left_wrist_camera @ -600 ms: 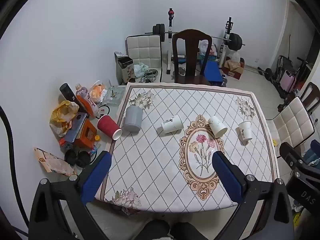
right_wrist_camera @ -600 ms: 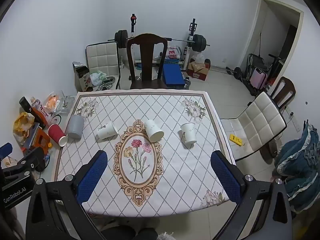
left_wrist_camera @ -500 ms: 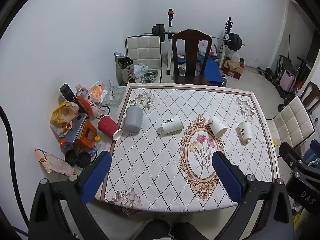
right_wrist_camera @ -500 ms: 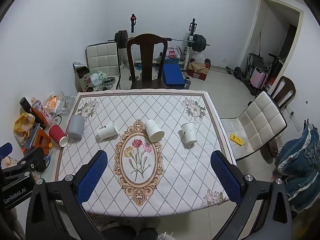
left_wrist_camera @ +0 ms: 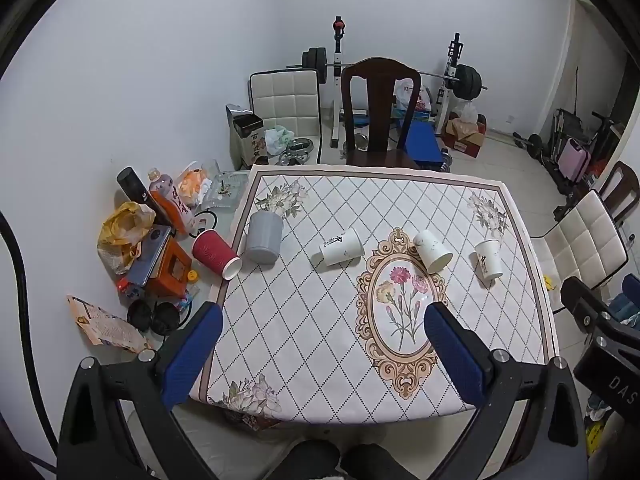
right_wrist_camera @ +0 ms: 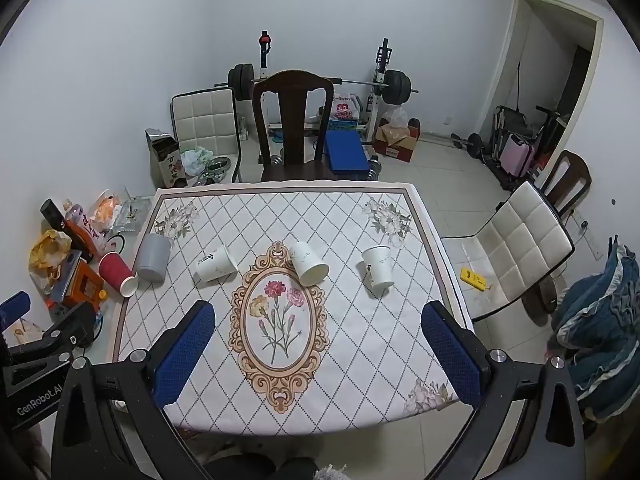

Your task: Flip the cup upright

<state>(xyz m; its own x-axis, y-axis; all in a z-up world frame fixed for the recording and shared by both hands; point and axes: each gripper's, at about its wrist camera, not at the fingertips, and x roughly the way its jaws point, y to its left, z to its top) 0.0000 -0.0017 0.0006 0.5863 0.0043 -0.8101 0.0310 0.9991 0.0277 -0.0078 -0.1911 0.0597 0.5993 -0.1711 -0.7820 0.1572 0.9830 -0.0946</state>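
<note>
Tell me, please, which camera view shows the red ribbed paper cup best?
The left wrist view: the red ribbed paper cup lies on its side, nearer centre, white rim visible. The right wrist view shows it smaller, near the left edge.

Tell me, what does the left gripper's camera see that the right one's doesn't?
Only the left wrist view shows the printed leaflet on the floor and two dark round things beside it. Only the right wrist view shows the heap of blue cloth and the yellow object on the floor by the white chair. Both show the flowered tablecloth, five cups lying tipped on it: red cup, grey cup and three white paper cups, plus the dark wooden chair and the barbell rack behind it. Each gripper is open and empty.
</note>
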